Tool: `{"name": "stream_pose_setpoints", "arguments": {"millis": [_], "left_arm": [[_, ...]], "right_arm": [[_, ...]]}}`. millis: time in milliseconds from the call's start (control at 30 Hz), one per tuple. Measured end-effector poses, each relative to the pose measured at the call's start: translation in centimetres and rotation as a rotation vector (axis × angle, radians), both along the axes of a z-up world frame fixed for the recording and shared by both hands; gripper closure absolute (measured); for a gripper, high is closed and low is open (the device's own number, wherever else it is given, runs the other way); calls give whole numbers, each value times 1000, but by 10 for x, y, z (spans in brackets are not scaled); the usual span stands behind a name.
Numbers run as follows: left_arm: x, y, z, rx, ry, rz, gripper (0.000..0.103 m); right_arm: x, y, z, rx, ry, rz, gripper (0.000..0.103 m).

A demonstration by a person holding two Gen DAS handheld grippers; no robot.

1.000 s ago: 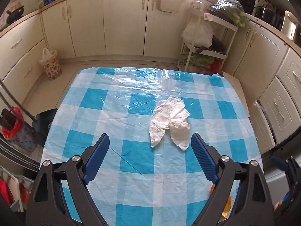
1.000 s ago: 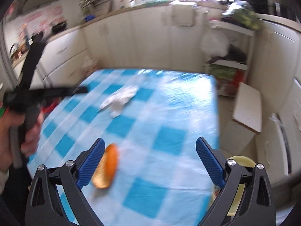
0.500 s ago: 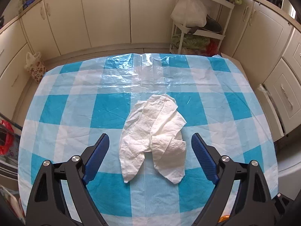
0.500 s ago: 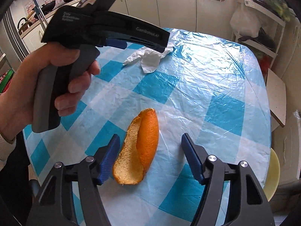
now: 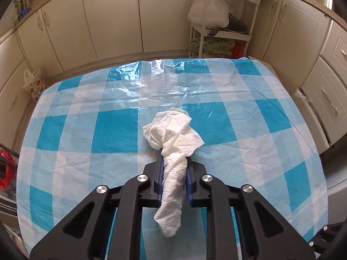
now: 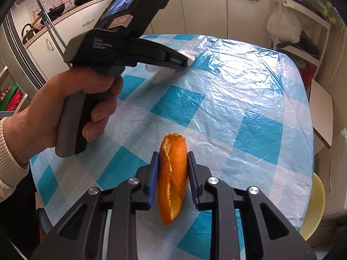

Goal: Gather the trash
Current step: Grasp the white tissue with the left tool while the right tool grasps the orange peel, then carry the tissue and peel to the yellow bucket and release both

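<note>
Softly crumpled paper towel (image 5: 173, 134), curled orange peel (image 6: 172, 173)

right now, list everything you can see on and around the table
paper towel: 1, white, crumpled, mid-table, pinched in the left jaws
orange peel: 1, orange, near table edge, pinched in the right jaws
tablecloth: 1, blue and white check under clear plastic
cabinets: cream, around the room
shelf rack: 1, white, beyond the far edge, holding bags
floral bag: 1, on the floor, left
left gripper: black, blue pads, jaws just closed
right gripper: same, jaws just closed
hand: 1, holding the left gripper's handle
</note>
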State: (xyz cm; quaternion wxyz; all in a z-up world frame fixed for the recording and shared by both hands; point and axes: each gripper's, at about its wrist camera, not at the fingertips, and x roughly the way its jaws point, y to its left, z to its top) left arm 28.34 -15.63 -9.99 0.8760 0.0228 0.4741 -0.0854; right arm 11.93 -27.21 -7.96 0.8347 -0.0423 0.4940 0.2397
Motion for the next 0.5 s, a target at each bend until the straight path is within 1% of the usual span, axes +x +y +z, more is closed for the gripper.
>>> {"name": "stream_pose_setpoints", "arguments": {"millis": [67, 233, 467, 500], "left_arm": [[-14, 9, 1, -30, 13, 4, 91], [-57, 35, 6, -73, 22, 17, 91], [-114, 61, 33, -127, -17, 31, 91], [-121, 63, 38, -131, -26, 30, 91]], "right_arm": [[-1, -2, 2, -2, -13, -10, 79], [2, -8, 10, 5, -44, -37, 79], [1, -7, 17, -1, -84, -39, 79], [-5, -5, 21, -2, -92, -39, 79]]}}
